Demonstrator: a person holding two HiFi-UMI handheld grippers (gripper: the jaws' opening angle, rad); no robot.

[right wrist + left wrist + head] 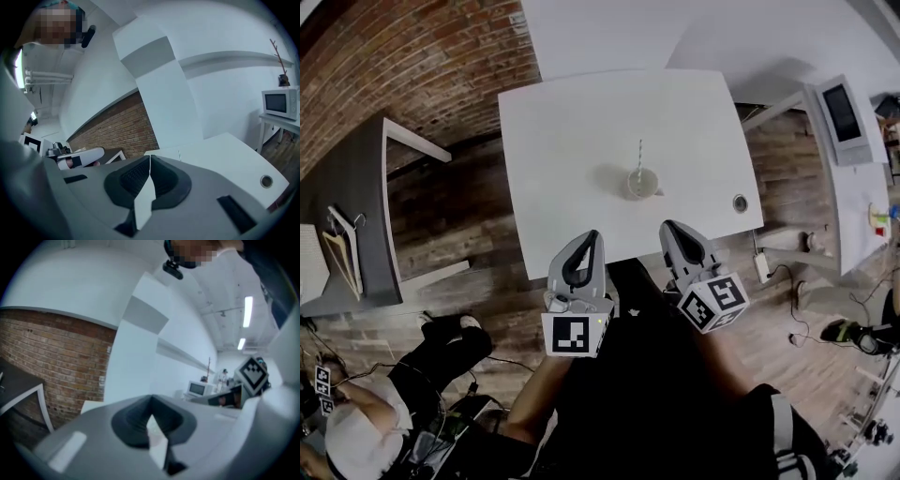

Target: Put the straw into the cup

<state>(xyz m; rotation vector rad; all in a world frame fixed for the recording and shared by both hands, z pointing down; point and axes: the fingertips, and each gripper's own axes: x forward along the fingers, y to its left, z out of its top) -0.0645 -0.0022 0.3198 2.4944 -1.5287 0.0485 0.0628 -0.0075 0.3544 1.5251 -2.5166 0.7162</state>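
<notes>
Left gripper (592, 234) jaws pressed together, nothing between them; right gripper (667, 226) likewise closed, empty. Both side by side at near edge of white table (572, 131), tips pointing forward. Cup (642, 184) well ahead, mid-table, apart from both, nearer right gripper; straw (639, 155) stands upright in cup

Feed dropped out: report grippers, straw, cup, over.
Left gripper and right gripper shut, empty. Straw upright in cup on table. Nothing blocking.
</notes>
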